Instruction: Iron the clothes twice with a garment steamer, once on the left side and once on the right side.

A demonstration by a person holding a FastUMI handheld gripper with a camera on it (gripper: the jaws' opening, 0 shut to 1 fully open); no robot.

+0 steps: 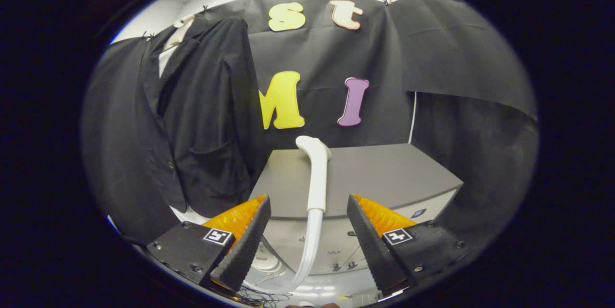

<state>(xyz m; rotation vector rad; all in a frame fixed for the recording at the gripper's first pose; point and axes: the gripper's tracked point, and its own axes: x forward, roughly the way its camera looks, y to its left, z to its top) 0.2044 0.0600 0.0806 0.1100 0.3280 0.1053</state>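
The steamer head (314, 173) is seen standing upright on the grey worktop (384, 178), its nozzle end bent over at the top and its handle running straight down to the worktop's front edge, where a pale hose (307, 255) is joined on and curves down and away beneath the jaws. The long axis of the handle is thus close to vertical, and it is placed just ahead of the gripper (307, 231), on the line that runs between the two fingers. The jaws are held wide apart, well wider than the handle; nothing is gripped and nothing is touched by either finger. A straight advance is judged enough to bring the handle between the fingers, which would then close across its width.

The dark jacket (192, 120) to be steamed is hung against the booth wall to the left of the worktop, beyond the left finger, with a pale hanger (180, 31) showing at its collar. It is well apart from the steamer head, and neither side is judged to have been steamed yet.
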